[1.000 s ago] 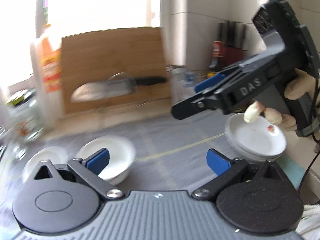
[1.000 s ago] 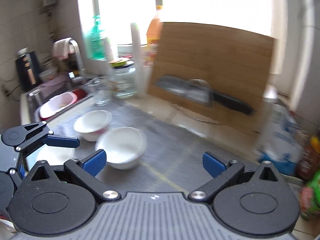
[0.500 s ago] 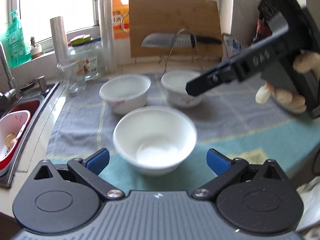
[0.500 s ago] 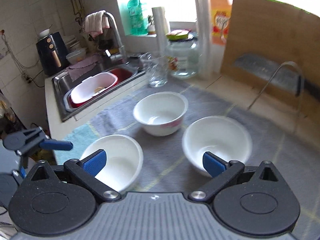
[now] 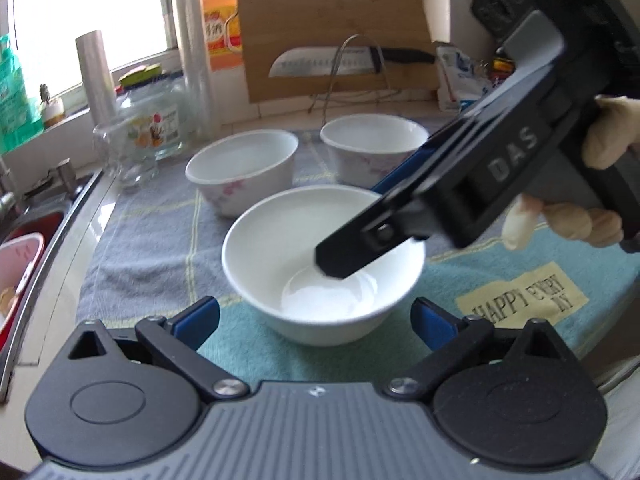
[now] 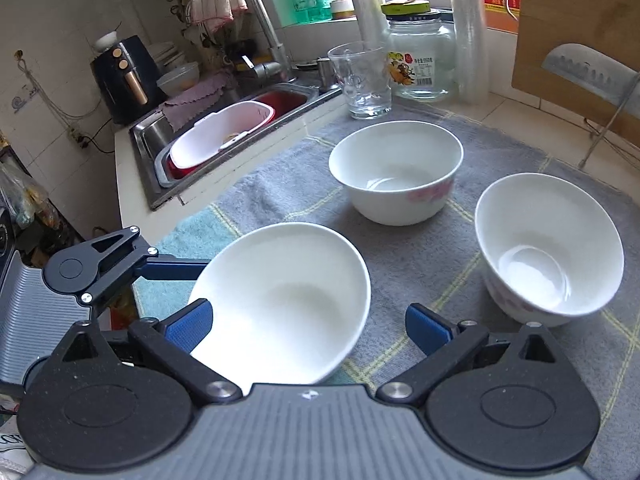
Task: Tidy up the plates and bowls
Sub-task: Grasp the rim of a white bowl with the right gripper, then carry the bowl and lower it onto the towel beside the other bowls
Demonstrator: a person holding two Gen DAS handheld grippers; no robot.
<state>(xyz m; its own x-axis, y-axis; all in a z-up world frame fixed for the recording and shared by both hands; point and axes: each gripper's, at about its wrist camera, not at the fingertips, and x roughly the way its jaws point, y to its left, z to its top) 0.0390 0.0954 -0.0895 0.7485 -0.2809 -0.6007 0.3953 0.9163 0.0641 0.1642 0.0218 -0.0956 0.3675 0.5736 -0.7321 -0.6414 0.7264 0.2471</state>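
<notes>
Your left tool (image 5: 314, 318) has its jaws wide but closing, the plain white bowl (image 5: 320, 268) between the blue pads with no contact visible yet. That bowl sits on the towel (image 5: 144, 232) near the table's front edge, on the teal strip. Your right tool (image 6: 308, 326) is open, nothing gripped; in the left wrist view its tip hangs over the same bowl's inside, so both tools crowd that one bowl. In the right wrist view the bowl's rim overlaps the left pad of the right tool; can't tell if it touches. Two more bowls with pink flower print stand further back on the grey part of the towel: the left flowered bowl (image 6: 396, 172) toward the sink side, the right flowered bowl (image 6: 550, 248) apart from it, a clear gap between them. Behind them, toward the table's back edge: a drinking glass (image 6: 362, 82), a glass jar (image 6: 420, 60) with a yellow-green lid, and clear plastic rolls (image 5: 192, 56), all close together just off the towel's back left corner. A cutting board (image 5: 332, 32) leans against the back wall with a knife (image 5: 340, 60) on a wire stand in front of it, right behind the right flowered bowl. The sink (image 6: 160, 136) borders the table's left edge, holding a pink-rimmed white basin (image 6: 220, 136). A bag (image 5: 460, 76) stands at the back right corner.
</notes>
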